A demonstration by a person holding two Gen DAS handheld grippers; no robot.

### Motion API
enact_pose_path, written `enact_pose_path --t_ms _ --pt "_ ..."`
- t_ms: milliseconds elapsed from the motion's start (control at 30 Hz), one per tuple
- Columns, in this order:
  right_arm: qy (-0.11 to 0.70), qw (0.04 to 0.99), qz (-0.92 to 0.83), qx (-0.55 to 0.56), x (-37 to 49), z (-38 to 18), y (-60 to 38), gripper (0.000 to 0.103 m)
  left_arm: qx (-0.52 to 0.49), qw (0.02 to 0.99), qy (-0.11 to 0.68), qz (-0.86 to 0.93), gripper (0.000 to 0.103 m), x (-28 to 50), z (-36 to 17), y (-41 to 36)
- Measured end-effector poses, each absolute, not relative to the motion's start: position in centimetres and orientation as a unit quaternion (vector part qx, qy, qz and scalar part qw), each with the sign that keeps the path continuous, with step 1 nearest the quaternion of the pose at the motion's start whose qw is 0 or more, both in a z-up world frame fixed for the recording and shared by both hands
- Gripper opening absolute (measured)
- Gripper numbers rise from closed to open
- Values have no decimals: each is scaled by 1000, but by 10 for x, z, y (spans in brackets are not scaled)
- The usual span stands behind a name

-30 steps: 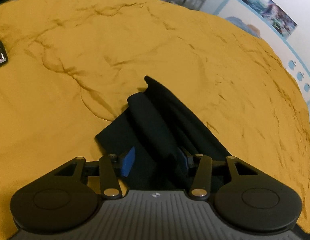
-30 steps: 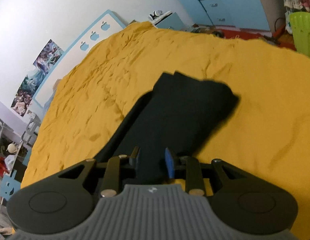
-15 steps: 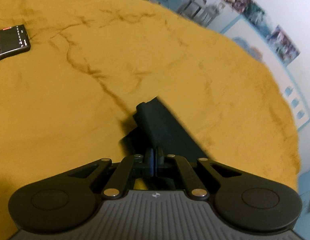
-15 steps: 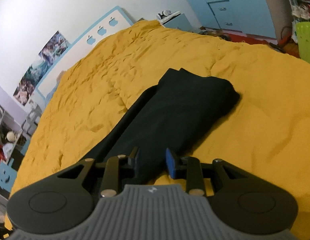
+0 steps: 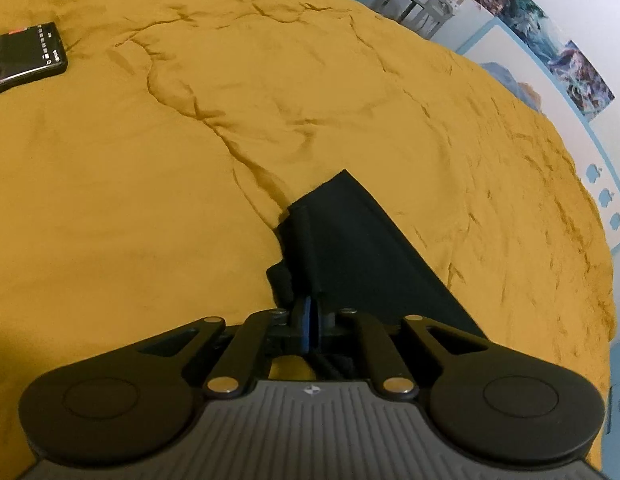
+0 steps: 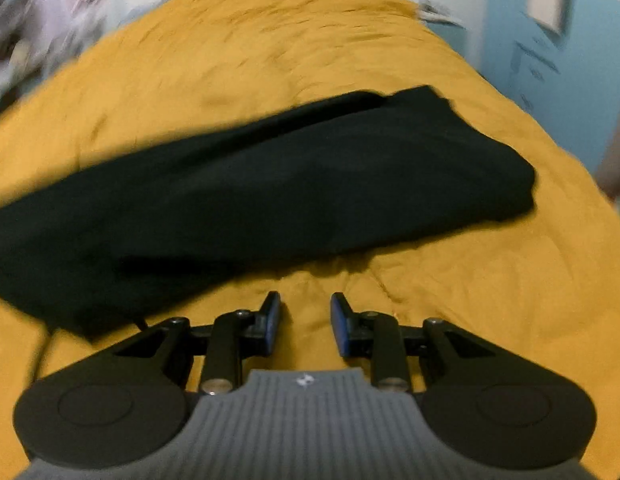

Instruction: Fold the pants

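Observation:
Black pants [image 6: 270,184] lie folded lengthwise on a yellow bedspread [image 6: 469,272], stretching from left to right in the right wrist view. In the left wrist view one end of the pants [image 5: 349,248] rises from the bed to my left gripper [image 5: 308,320], which is shut on the cloth edge. My right gripper [image 6: 304,320] is open and empty, just in front of the pants' near edge, over bare bedspread. The right wrist view is blurred.
A black phone [image 5: 22,60] lies on the bedspread [image 5: 190,140] at the far left. A white wall with posters [image 5: 569,60] and blue trim borders the bed's far right side. Blue cabinets [image 6: 549,60] stand beyond the bed.
My left gripper closed on the pants' end and has kept hold. My right gripper let the pants go, pulled back and swung, so the pants now lie crosswise ahead of it.

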State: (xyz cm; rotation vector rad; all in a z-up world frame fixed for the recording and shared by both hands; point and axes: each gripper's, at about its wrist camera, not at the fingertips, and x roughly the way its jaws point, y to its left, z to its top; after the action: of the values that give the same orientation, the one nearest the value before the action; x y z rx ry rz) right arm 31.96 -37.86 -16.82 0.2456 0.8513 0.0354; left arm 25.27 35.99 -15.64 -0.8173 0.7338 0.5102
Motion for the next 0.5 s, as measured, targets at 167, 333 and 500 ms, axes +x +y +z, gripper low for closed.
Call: enact_pose_path --t_ms 167,333,500 --pt "341 859 -98 368 326 -180 -454 35 -382 822 348 240 9 252 -157 363" --pt "319 860 -124 378 360 -192 -475 27 -381 820 352 243 9 258 -156 363" --pt "310 862 -130 380 357 -180 -487 6 -384 820 351 240 7 259 -156 364"
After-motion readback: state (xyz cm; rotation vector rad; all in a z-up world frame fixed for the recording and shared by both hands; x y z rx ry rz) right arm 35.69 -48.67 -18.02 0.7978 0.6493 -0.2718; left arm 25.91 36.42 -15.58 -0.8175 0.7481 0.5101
